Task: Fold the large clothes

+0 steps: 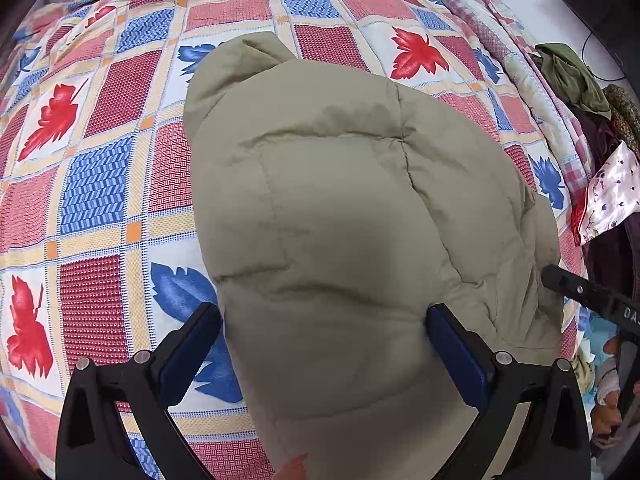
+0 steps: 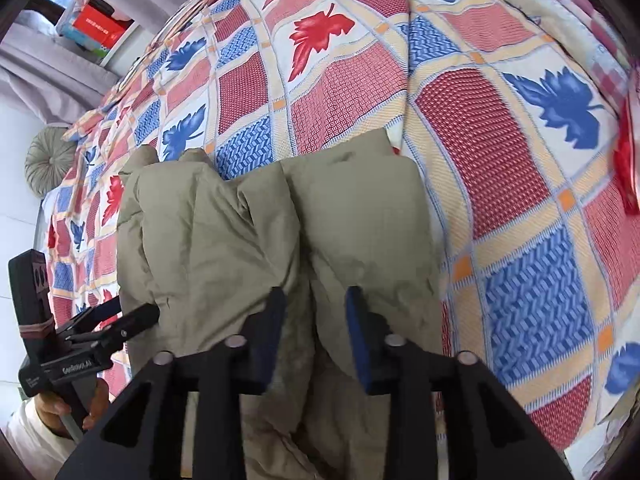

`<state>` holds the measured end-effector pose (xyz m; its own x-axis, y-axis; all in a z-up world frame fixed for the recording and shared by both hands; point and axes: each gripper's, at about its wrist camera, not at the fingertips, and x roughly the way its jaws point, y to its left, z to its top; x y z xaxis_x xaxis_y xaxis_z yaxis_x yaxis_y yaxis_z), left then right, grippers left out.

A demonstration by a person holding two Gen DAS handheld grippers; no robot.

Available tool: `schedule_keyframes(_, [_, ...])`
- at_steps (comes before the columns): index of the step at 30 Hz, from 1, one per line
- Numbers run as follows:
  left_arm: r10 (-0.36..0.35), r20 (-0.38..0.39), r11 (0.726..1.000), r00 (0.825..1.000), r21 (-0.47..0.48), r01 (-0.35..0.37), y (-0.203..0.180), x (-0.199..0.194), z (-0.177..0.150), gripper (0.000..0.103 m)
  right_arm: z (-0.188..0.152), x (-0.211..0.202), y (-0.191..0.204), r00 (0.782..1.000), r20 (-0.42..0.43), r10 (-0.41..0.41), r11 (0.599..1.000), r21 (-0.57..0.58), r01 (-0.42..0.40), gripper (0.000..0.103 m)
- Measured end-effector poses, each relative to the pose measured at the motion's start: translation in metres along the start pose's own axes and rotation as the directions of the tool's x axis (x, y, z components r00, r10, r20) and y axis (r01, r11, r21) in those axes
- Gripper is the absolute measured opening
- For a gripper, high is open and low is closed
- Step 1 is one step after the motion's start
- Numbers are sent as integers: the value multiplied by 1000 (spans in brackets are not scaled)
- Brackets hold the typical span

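A puffy khaki quilted jacket (image 1: 340, 208) lies folded into a bundle on the patterned bedspread; it also shows in the right wrist view (image 2: 248, 240). My left gripper (image 1: 324, 320) is open, its jaws wide apart over the jacket's near end, one finger (image 1: 456, 344) resting on the fabric. My right gripper (image 2: 316, 308) hovers over the jacket's near edge with its jaws partly apart and nothing pinched between them. The right gripper's finger shows at the jacket's right edge in the left wrist view (image 1: 580, 292). The left gripper shows at the jacket's left edge in the right wrist view (image 2: 100, 328).
The bedspread (image 1: 100, 184) has red and blue leaf squares. A pile of clothes (image 1: 592, 120) sits at the bed's right edge. A round cushion (image 2: 50, 160) and a shelf with boxes (image 2: 96, 28) stand beyond the bed's far left.
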<state>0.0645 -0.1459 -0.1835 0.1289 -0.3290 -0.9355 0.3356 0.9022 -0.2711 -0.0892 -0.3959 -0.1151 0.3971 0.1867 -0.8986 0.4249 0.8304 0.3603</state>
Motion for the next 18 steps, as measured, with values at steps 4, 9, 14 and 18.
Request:
schedule_keyframes(4, [11, 9, 1000, 1000, -17, -11, 10, -7, -7, 103, -11, -12, -3, 999, 13, -35, 999, -3, 35, 51])
schedule_keyframes(9, [-3, 0, 999, 1000, -49, 3, 27, -14, -15, 103, -20, -21, -10, 999, 21, -39, 999, -1, 39, 75])
schedule_keyframes(14, [-93, -33, 991, 995, -99, 89, 47, -12, -21, 103, -23, -27, -22, 999, 47, -23, 1000, 7, 23, 85])
schedule_keyframes(18, [-157, -50, 980, 986, -132, 149, 55, -8, -24, 103, -24, -22, -33, 999, 29, 16, 999, 27, -17, 85])
